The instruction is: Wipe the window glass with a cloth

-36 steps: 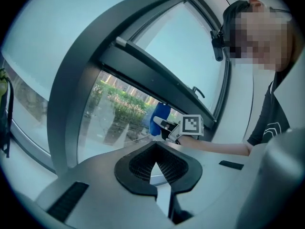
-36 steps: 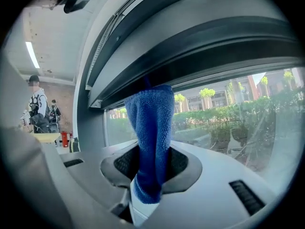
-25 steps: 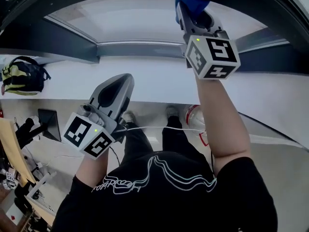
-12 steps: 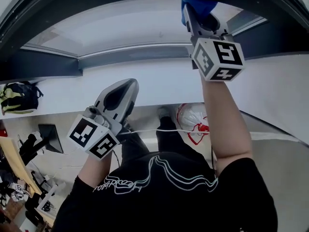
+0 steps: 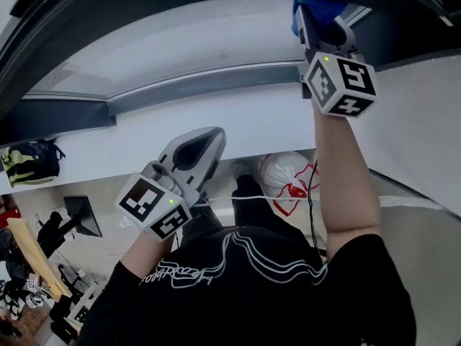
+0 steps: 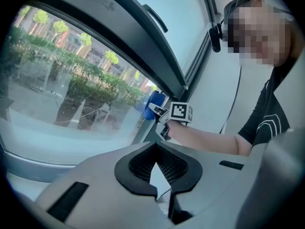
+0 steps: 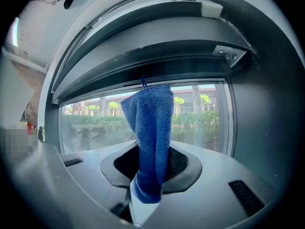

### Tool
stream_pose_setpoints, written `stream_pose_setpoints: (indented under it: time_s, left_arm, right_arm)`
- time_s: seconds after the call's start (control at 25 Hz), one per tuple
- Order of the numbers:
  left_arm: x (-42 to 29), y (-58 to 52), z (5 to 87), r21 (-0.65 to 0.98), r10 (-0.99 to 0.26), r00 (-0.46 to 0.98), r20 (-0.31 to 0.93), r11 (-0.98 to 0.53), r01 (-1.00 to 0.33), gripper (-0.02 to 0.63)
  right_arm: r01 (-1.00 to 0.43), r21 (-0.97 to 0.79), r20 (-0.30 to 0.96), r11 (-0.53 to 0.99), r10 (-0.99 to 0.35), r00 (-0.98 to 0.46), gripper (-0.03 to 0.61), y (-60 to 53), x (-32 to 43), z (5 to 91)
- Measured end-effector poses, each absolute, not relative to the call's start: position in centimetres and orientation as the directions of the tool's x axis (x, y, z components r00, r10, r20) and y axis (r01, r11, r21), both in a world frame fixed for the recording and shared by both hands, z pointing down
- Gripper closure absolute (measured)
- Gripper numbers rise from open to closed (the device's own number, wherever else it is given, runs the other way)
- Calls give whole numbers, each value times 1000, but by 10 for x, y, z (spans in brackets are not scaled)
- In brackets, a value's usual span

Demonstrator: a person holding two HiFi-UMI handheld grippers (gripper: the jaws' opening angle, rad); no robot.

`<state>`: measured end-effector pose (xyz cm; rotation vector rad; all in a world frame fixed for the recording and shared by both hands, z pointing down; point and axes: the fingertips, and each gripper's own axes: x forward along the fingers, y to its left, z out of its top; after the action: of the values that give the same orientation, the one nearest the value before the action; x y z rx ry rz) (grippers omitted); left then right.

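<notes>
A blue cloth (image 7: pixel 151 128) hangs bunched between the jaws of my right gripper (image 7: pixel 148 187), which is shut on it. It is held up in front of the window glass (image 7: pixel 198 116), close to the pane's right end by the dark frame. In the head view the right gripper (image 5: pixel 321 29) is raised at the top right, with the blue cloth (image 5: pixel 315 9) at its tip against the glass (image 5: pixel 187 38). My left gripper (image 5: pixel 209 137) hangs lower at centre left, shut on nothing. In the left gripper view its jaws (image 6: pixel 159 194) meet, and the cloth (image 6: pixel 153 104) shows far off.
A dark window frame (image 5: pixel 180 92) runs under the glass, with a white wall below it. A black-and-yellow backpack (image 5: pixel 29 161) lies on the floor at left. A white bag with red print (image 5: pixel 284 175) sits by the person's feet. A window handle (image 6: pixel 155 18) sticks out of the upper frame.
My right gripper has slid to the right along the glass with the cloth. The left gripper has drifted a little right and stays shut.
</notes>
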<state>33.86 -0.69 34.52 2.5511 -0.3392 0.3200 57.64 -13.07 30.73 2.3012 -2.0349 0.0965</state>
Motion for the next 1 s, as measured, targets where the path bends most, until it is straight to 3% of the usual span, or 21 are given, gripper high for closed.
stream_pose_setpoints:
  time_s: [0.36, 0.8, 1.0]
  left_arm:
    - [361, 14, 338, 451, -133, 946, 295, -854, -260, 609]
    - [357, 11, 331, 461, -173, 941, 290, -836, -296, 609]
    - [321, -6, 331, 466, -254, 930, 265, -811, -355, 609]
  right_arm:
    - [-952, -23, 76, -304, -950, 302, 485, -100, 650, 307]
    - [-937, -7, 64, -349, -935, 348, 486, -101, 659, 302]
    - [-953, 35, 63, -300, -951, 301, 485, -104, 615, 305]
